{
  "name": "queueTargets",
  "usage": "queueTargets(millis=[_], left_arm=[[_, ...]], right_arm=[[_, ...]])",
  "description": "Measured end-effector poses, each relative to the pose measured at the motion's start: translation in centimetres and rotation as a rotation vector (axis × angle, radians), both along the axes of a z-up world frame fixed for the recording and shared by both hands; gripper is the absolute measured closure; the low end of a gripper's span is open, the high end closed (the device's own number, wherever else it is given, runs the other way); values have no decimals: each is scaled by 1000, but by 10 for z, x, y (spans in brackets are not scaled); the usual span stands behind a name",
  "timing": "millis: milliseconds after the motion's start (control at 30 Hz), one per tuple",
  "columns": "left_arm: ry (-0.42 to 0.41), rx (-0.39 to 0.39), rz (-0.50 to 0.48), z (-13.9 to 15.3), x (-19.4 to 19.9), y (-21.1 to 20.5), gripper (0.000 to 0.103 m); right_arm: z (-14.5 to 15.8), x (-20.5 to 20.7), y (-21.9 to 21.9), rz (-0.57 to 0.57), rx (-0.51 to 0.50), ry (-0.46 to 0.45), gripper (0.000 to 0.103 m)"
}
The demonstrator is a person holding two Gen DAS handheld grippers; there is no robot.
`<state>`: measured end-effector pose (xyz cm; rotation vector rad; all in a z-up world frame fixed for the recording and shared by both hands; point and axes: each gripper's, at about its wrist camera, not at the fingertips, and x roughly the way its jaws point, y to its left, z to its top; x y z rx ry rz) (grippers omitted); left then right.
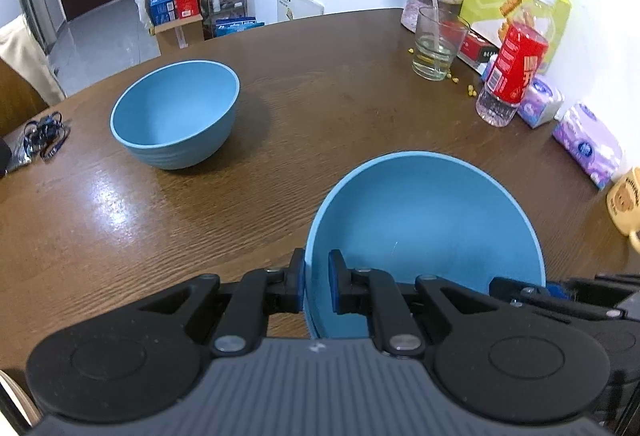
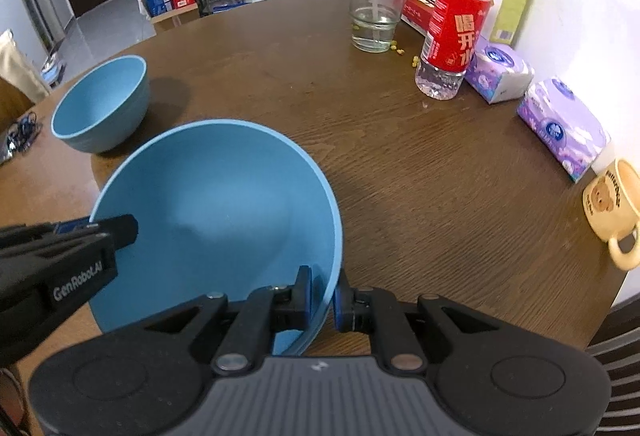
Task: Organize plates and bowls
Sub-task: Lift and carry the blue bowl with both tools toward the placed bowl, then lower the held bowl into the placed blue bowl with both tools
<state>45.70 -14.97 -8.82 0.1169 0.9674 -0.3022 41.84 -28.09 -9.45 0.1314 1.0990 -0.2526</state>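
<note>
Both tongs clamped on near round blue plastic bowl (image 2: 216, 203): left gripper (image 1: 318, 286) pinching its left rim, right gripper (image 2: 323, 296) its right rim. Held above brown wooden table (image 2: 400, 155). Second blue bowl (image 1: 176, 113) resting farther left.

Two matte blue bowls, plain, both empty. Near bowl (image 1: 432, 232) tilted, mouth angled toward the cameras, rim pinched on opposite sides by the left gripper (image 1: 316, 286) and right gripper (image 2: 322, 296). Far bowl (image 1: 176, 113) upright on the brown wooden table (image 1: 320, 107), well apart, faint ridges round its lower wall.
</note>
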Motion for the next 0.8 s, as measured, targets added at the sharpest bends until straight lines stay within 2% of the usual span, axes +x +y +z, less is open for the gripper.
queueTargets(millis=[433, 600, 800], left_arm=[[19, 21, -2, -9, -4, 1, 91], [16, 28, -8, -9, -7, 0, 91], [25, 25, -2, -11, -7, 2, 91]], right_arm=[[-1, -2, 15, 60, -99, 0, 92], [-5, -4, 25, 95, -183, 13, 92], [-7, -3, 26, 105, -188, 18, 92]])
